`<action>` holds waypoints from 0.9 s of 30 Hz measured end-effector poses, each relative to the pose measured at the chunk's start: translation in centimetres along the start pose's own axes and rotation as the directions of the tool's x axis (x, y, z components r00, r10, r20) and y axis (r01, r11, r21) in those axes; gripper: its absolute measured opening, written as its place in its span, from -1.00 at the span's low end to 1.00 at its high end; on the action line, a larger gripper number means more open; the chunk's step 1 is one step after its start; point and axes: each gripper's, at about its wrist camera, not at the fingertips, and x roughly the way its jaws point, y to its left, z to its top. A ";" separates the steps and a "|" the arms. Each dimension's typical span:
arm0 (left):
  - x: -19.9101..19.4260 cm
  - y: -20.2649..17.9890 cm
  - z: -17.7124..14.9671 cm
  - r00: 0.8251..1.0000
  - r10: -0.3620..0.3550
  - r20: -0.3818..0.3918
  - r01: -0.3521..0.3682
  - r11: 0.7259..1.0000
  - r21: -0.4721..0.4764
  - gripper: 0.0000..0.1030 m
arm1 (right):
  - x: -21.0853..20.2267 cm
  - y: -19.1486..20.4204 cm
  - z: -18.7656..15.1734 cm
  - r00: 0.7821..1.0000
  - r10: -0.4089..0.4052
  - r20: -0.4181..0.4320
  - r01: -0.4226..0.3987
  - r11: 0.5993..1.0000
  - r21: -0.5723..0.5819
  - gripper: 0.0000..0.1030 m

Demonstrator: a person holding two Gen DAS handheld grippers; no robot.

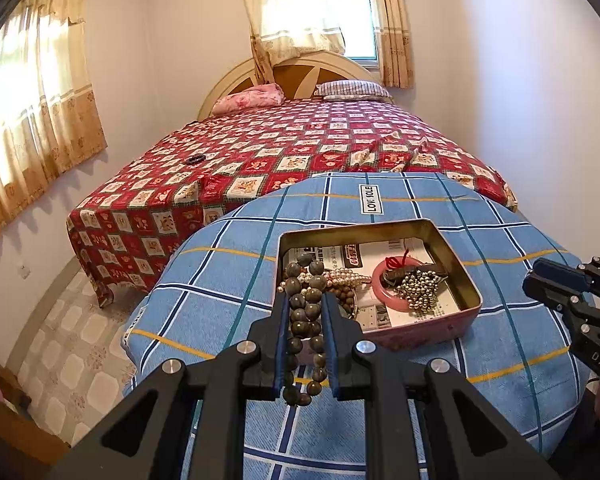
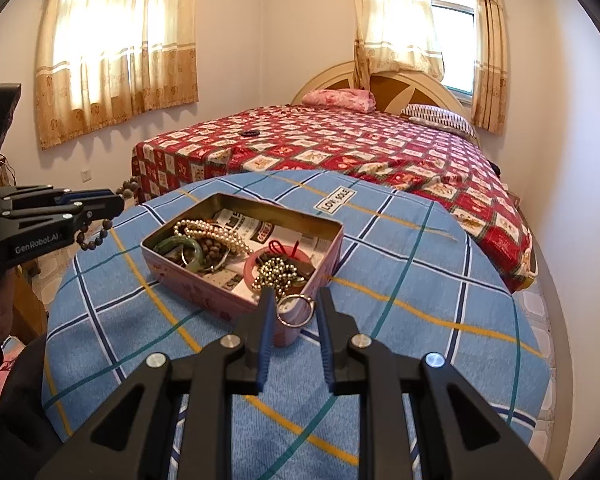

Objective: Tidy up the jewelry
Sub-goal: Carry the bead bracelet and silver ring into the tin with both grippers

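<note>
An open pink tin [image 1: 470, 307] [image 2: 204, 296] lined with newspaper sits on the blue checked cloth. It holds a pearl strand [image 1: 342, 278] [image 2: 216, 232], a pink bangle [image 1: 380, 284] [image 2: 252, 270], a gold bead cluster [image 1: 418, 290] [image 2: 278, 274] and a green bangle [image 2: 180, 249]. My left gripper [image 1: 305, 300] is shut on a grey-brown bead necklace [image 1: 304, 312], held above the tin's near left corner; the beads hang from it in the right wrist view [image 2: 96, 236]. My right gripper [image 2: 294, 296] is open at the tin's near corner, around a metal key ring [image 2: 296, 310] that hangs over the rim.
The tin stands on a round table under the blue checked cloth [image 1: 228, 288] [image 2: 420, 280]. Behind it is a bed with a red patterned cover [image 1: 284, 148] [image 2: 340, 148]; a small dark bracelet [image 1: 195, 159] [image 2: 249, 133] lies on it. Tiled floor lies left.
</note>
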 end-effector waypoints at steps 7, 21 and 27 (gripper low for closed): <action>0.3 0.3 0.3 1.000 0.008 0.009 -0.008 1.000 -0.006 -0.68 | 0.0 0.0 0.9 1.000 -0.001 0.021 0.002 1.000 -0.008 -0.56; 1.1 0.4 1.9 0.998 0.030 0.047 -0.030 1.000 -0.009 -0.68 | 0.6 -0.1 2.8 0.998 -0.011 0.058 0.012 1.000 -0.026 -0.56; 1.5 0.4 2.6 0.997 0.038 0.064 -0.038 0.999 -0.002 -0.68 | 1.0 -0.2 3.5 0.997 -0.011 0.070 0.013 0.999 -0.029 -0.55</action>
